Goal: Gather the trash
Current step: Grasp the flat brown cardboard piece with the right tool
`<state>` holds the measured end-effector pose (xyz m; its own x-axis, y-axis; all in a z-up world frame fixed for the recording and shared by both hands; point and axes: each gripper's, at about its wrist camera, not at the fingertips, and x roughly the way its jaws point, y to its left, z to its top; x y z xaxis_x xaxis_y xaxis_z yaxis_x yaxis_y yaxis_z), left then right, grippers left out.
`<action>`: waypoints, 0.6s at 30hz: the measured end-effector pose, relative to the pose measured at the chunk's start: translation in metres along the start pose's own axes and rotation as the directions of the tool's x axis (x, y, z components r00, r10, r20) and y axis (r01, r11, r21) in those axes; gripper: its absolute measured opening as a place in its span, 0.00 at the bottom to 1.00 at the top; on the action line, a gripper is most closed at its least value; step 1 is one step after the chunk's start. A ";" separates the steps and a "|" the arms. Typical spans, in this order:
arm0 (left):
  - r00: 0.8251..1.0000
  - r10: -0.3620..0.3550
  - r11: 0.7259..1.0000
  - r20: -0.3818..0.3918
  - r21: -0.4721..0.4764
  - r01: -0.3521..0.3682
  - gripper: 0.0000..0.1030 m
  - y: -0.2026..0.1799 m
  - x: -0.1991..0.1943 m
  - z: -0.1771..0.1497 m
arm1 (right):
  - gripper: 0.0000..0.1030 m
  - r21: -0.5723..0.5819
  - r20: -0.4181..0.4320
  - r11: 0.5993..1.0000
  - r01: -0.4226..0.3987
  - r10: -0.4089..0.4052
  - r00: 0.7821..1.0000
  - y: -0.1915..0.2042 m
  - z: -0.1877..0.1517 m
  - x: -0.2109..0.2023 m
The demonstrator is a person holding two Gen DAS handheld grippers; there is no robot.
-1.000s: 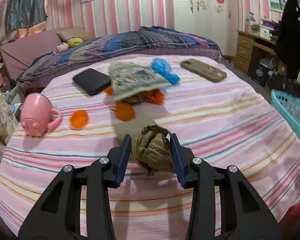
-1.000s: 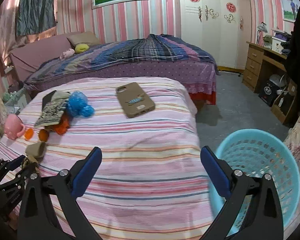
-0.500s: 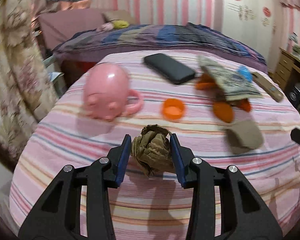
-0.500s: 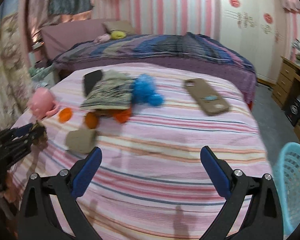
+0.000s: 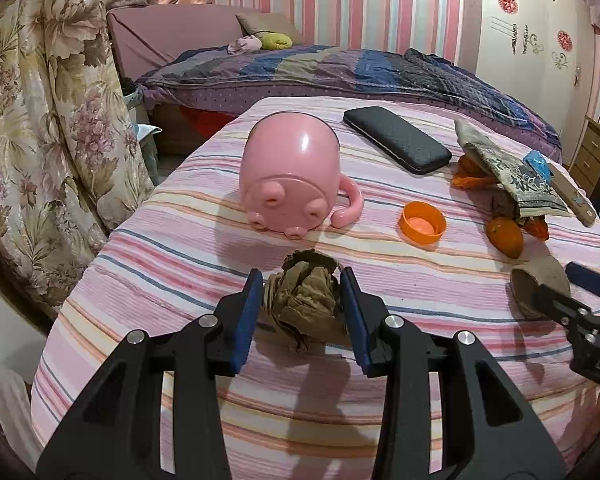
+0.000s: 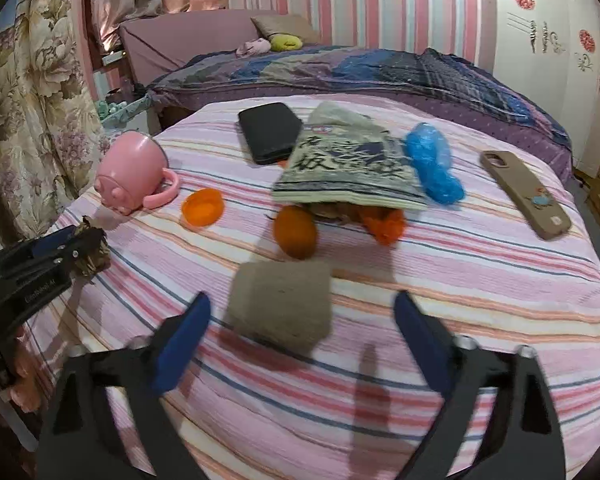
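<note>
My left gripper (image 5: 300, 300) is shut on a crumpled brown paper wad (image 5: 302, 304) and holds it over the near left of the striped bed; it also shows in the right wrist view (image 6: 76, 246). My right gripper (image 6: 300, 340) is open and empty, just in front of a flat brown cardboard piece (image 6: 280, 304). Beyond that lie an orange fruit (image 6: 295, 232), orange peel scraps (image 6: 384, 224), an orange lid (image 6: 202, 208), a printed snack bag (image 6: 348, 168) and a crumpled blue bag (image 6: 432, 164).
A pink pig mug (image 5: 290, 176) lies on its side ahead of the left gripper. A black wallet (image 5: 396, 138) and a brown phone case (image 6: 524, 196) lie on the bedspread (image 6: 460, 280). A floral curtain (image 5: 40, 140) hangs at the left.
Both grippers have swung left across the bed. The right gripper has come close to the cardboard piece, and the blue basket has left its view. The left still holds the paper wad.
</note>
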<state>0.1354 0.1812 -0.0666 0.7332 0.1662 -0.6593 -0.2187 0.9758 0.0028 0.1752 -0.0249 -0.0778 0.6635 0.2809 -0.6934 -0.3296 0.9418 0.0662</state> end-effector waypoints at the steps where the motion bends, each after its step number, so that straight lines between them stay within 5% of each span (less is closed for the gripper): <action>1: 1.000 0.004 1.000 0.002 0.004 -0.004 0.38 -0.001 0.000 0.000 | 0.68 -0.001 -0.006 1.000 -0.007 0.007 1.000 0.001 0.001 0.002; 4: 1.000 0.011 1.000 0.006 0.013 -0.011 0.38 -0.005 -0.002 0.002 | 0.51 0.000 -0.012 0.999 -0.033 0.033 0.999 0.000 0.002 0.003; 18: 0.995 -0.072 0.993 0.064 0.096 0.065 0.38 -0.075 -0.034 0.011 | 0.51 0.053 0.084 0.998 0.021 -0.025 0.996 -0.053 -0.003 -0.053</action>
<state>0.1339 0.1041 -0.0364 0.7864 0.1047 -0.6087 -0.1078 0.9937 0.0317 0.1554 -0.0899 -0.0464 0.7257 0.2717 -0.6321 -0.2800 0.9558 0.0894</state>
